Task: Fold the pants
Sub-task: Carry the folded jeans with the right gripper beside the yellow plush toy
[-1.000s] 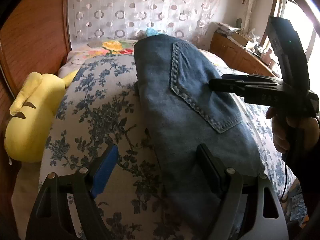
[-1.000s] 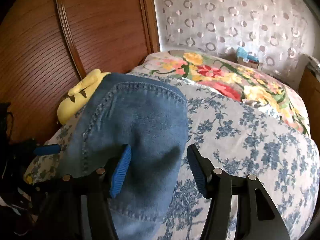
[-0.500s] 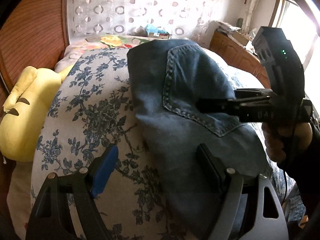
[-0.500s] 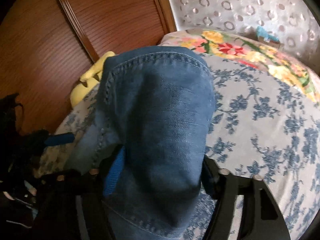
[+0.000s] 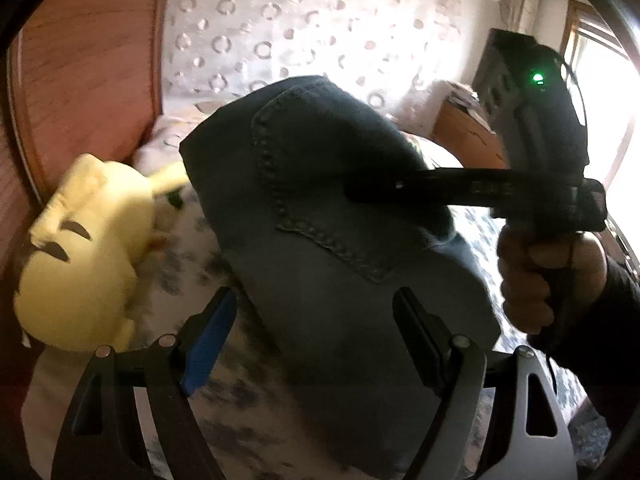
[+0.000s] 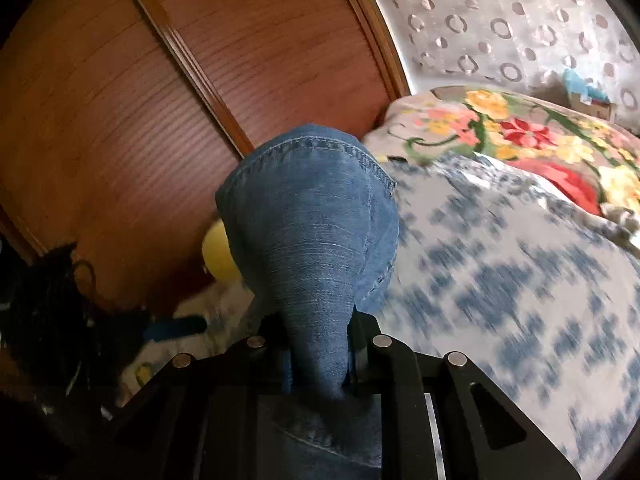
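Blue denim jeans (image 5: 328,264) lie folded on the bed, back pocket up, with one end raised into a hump. In the left wrist view my right gripper (image 5: 360,192) reaches in from the right across the pocket, a person's hand (image 5: 536,272) on its grip. In its own view the right gripper (image 6: 320,344) has its jaws closing on a bunched fold of the jeans (image 6: 316,216), pads pressed on the denim. My left gripper (image 5: 312,336) is open at the near end of the jeans, its fingers apart and gripping nothing.
A blue-flowered bed cover (image 6: 500,280) lies under the jeans. A yellow plush toy (image 5: 88,248) sits at the bed's left edge by a wooden wardrobe (image 6: 160,120). A bright floral blanket (image 6: 520,132) is at the head, a wooden dresser (image 5: 464,136) far right.
The right gripper went from open over the jeans to shut on a fold, and the denim bunched up and rose. The left gripper's view shifted toward the plush toy; it stayed open.
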